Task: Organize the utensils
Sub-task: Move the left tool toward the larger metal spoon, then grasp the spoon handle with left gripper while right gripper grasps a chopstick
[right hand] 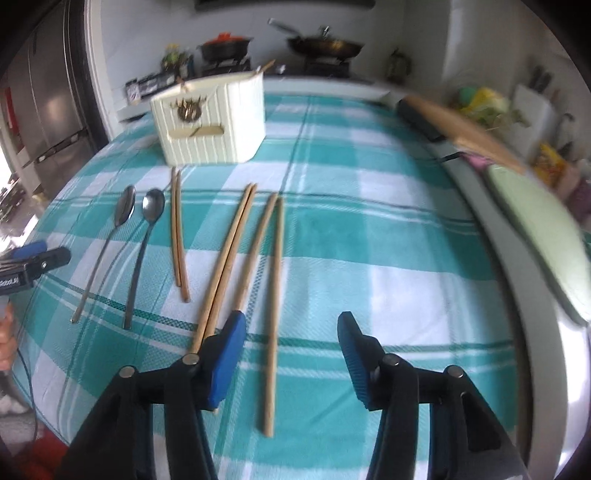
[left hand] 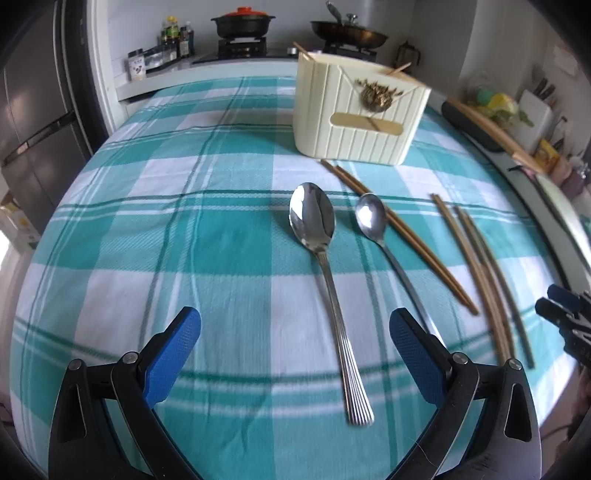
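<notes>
A teal-and-white checked tablecloth (left hand: 184, 229) covers the table. Beyond the table's far edge stands a stove (left hand: 242, 46) bearing a black pot with an orange lid (left hand: 242, 20) and a wok (left hand: 347, 35); sauce bottles (left hand: 177, 37) stand just beside.

I count two metal spoons on the checked cloth: one large spoon (left hand: 312, 218) and one smaller spoon (left hand: 370, 216). I count six wooden chopsticks lying loose, in three pairs: a short pair (right hand: 178, 236), a middle pair (right hand: 226, 266) and a right pair (right hand: 272, 280). One cream utensil holder (left hand: 351, 114) stands behind them. Two pans sit on the stove.
</notes>
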`<state>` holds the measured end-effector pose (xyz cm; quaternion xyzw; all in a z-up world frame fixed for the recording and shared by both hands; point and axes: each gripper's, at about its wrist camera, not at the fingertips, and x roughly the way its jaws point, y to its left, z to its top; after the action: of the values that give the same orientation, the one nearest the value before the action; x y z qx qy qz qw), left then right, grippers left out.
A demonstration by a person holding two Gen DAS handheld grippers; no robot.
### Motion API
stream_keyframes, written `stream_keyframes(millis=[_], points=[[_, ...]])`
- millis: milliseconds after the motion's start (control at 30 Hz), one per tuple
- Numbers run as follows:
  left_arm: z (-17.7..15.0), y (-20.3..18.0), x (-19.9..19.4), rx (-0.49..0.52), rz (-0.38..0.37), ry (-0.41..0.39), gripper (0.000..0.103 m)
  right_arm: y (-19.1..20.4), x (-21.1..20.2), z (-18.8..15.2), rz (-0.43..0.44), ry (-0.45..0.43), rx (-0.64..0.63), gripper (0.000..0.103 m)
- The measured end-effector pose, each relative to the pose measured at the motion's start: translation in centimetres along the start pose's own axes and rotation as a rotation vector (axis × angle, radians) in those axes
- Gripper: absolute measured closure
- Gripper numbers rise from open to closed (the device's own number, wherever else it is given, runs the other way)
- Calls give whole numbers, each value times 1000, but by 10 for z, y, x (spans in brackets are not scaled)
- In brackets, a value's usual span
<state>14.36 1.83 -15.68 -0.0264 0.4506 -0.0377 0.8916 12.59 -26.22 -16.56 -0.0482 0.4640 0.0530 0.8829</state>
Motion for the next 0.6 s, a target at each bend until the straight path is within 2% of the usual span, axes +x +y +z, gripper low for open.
stream_keyframes(millis=[133, 267, 300, 367, 433, 600], points=[[6, -3, 25, -11, 49, 30, 1, 5, 22, 3, 13, 57, -45, 59], [6, -5, 39, 24, 119, 45, 1, 7, 37, 2, 26, 100, -99, 74], [6, -4, 42, 31, 132, 53, 1, 6, 38, 2, 37, 94, -101, 74], [3, 3, 46, 31, 120, 62, 0, 1, 38, 4, 40, 106, -107, 79], [4, 14, 46, 14, 102, 76, 0, -3, 38, 6, 26, 121, -120, 79], [12, 33, 48, 41, 116, 100, 1, -10, 41, 13, 44, 185, -144, 77]])
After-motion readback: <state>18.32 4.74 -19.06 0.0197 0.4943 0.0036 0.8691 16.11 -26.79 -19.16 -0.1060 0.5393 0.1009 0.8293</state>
